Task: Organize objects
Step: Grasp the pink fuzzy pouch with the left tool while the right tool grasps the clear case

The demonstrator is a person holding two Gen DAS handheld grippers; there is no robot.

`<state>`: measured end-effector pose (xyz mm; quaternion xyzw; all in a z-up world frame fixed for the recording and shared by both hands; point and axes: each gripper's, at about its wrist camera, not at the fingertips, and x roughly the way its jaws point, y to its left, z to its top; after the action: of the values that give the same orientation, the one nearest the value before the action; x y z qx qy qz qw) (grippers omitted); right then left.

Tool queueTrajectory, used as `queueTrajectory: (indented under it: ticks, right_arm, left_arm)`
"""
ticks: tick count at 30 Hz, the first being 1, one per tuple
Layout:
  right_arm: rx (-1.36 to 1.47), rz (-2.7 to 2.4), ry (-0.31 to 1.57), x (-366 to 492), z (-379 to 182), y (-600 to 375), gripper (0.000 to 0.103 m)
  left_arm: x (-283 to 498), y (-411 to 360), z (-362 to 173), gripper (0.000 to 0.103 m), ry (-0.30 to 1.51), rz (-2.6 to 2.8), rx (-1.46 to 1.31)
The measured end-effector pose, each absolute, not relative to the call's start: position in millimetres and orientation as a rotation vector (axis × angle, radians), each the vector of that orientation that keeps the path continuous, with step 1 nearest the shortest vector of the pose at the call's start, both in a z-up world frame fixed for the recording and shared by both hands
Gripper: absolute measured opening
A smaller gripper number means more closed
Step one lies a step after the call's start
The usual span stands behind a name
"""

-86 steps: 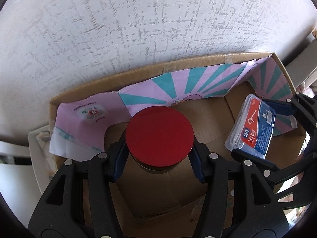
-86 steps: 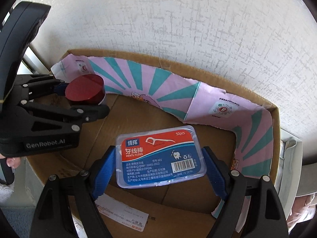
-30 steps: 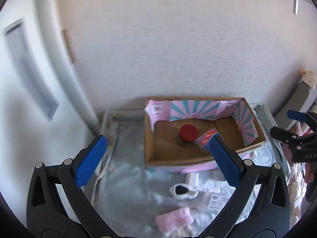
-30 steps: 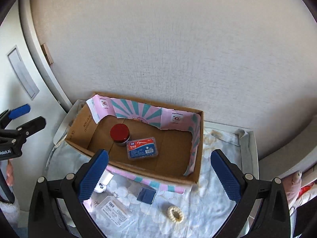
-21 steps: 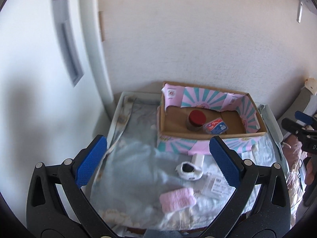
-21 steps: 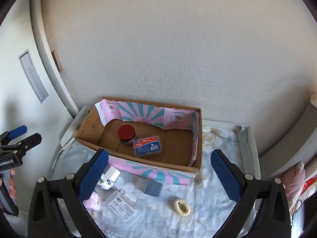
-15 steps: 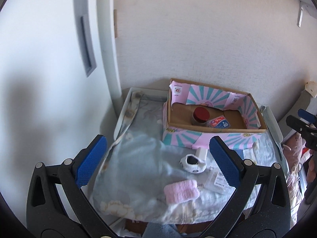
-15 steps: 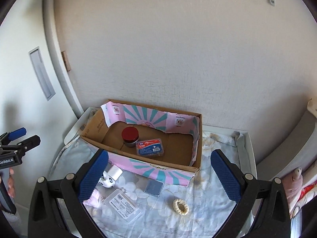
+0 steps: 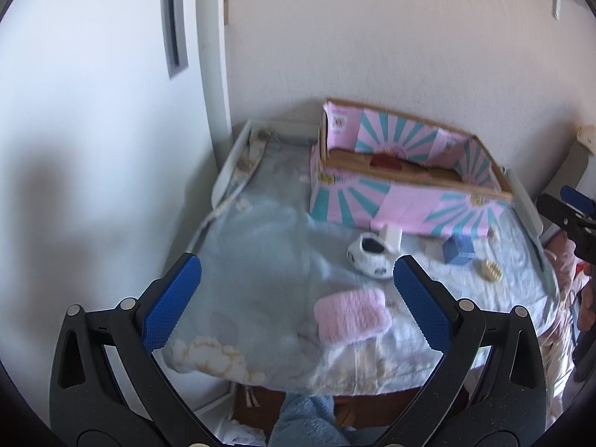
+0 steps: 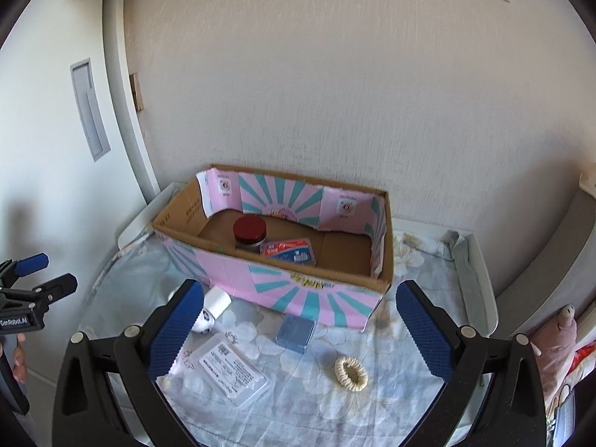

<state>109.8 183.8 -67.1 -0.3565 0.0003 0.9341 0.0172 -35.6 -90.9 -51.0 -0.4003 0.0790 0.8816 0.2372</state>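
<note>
A cardboard box [image 10: 275,260] with pink and teal lining stands against the wall on a cloth-covered table. Inside it are a red-lidded jar [image 10: 249,232] and a blue dental floss case [image 10: 288,249]; the left wrist view shows only the jar's lid [image 9: 383,162] over the box [image 9: 409,205] wall. My right gripper [image 10: 300,305] hovers open and holds nothing, in front of the box. My left gripper [image 9: 296,283] is open and holds nothing, back over the table's front left part. Each gripper shows at the edge of the other's view.
Loose on the cloth in front of the box lie a pink fluffy cloth [image 9: 352,320], a black-and-white sock [image 9: 370,257], a small white item [image 10: 218,301], a blue square box [image 10: 296,333], a cream hair tie [image 10: 350,370] and a clear plastic case [image 10: 232,370]. A white door stands at the left.
Both grippers let go of the jar and the floss case, which stay in the box. Both have drawn back from the box; the left one has also sunk lower.
</note>
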Motion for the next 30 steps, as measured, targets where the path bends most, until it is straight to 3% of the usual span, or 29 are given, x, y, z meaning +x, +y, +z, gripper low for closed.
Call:
queueTrajectory:
  ticks: [13,24,30]
  right_arm:
    - [-1.270,2.993,-0.038,119,-160,157,0.103]
    - [-1.399,3.194,-0.484,111,-204,134,0.103]
    - [-1.479,3.270,-0.550,97,-216,126,0.090]
  left_arm:
    - [-20,-70,-143,0.103,0.213,2.259,-1.187]
    - [-27,-40,-174,0.102,0.170,2.219,-1.236]
    - [-28,-30,-182,0.092,0.193,2.236,-1.259]
